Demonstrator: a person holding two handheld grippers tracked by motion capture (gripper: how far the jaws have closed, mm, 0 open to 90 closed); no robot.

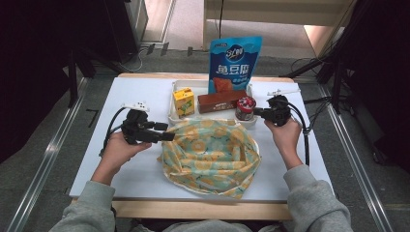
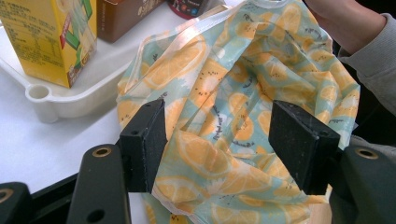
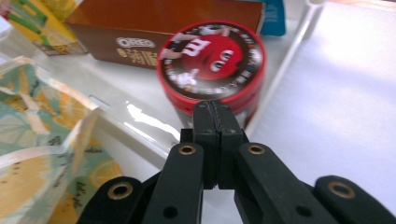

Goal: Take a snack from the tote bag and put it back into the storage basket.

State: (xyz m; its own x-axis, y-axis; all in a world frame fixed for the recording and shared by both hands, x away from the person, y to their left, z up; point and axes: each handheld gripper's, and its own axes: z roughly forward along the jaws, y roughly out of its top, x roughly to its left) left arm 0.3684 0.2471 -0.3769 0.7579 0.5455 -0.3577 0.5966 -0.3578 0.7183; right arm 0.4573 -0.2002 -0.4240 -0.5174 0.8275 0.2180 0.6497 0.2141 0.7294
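A lemon-print cloth bag (image 1: 210,155) lies open on the white table, just in front of a white tray (image 1: 175,116). My left gripper (image 1: 167,132) stands open at the bag's left rim; its jaws frame the bag's fabric (image 2: 219,126) without pressing on it. My right gripper (image 1: 257,112) is shut with nothing between its pads, its tips just short of a round red M&M's tin (image 3: 212,63) in the tray's right end. The tin (image 1: 245,107) stands next to a brown Oreo box (image 1: 221,100).
The tray also holds a yellow drink carton (image 1: 183,102) at its left and a tall blue snack pouch (image 1: 235,63) standing at the back. In the left gripper view the carton (image 2: 51,39) and tray rim (image 2: 70,100) lie to the upper left. White table (image 1: 309,150) extends right of the bag.
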